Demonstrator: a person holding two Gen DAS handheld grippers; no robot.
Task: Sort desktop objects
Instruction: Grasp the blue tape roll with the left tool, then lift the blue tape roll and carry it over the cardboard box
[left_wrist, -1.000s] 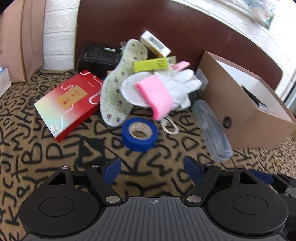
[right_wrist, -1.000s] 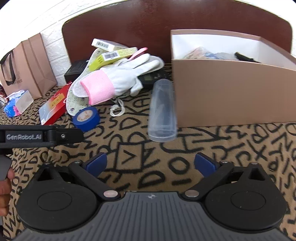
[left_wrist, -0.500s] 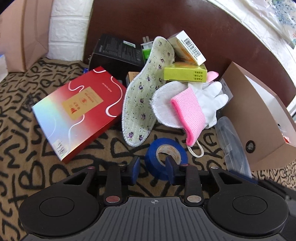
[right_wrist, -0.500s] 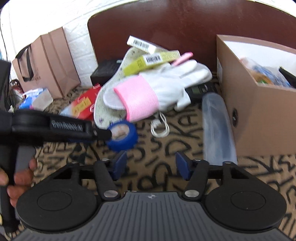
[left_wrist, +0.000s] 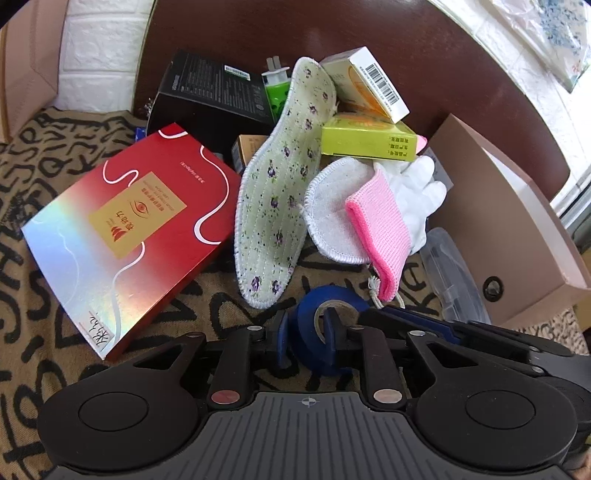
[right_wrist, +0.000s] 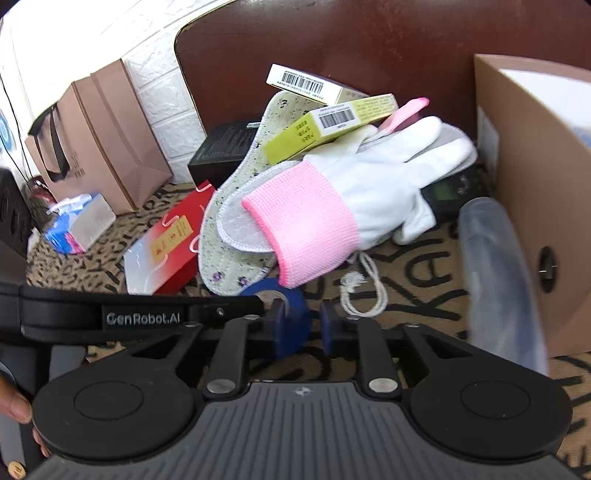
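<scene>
Left wrist view: left gripper (left_wrist: 306, 334) pinches tape (left_wrist: 325, 332) wall; right gripper (right_wrist: 303, 325), nearly shut, crowds the roll and may knock it loose.

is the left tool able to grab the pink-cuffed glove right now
Probably not yet: the left tool is shut on the blue tape roll, so its jaws are occupied, though the glove cuff lies uncovered beyond.

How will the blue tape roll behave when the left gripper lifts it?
The tape roll looks rigid, so it should keep its ring shape in the left gripper, whose jaws pinch one wall. It probably weighs little. Set down on edge, it may roll.
</scene>
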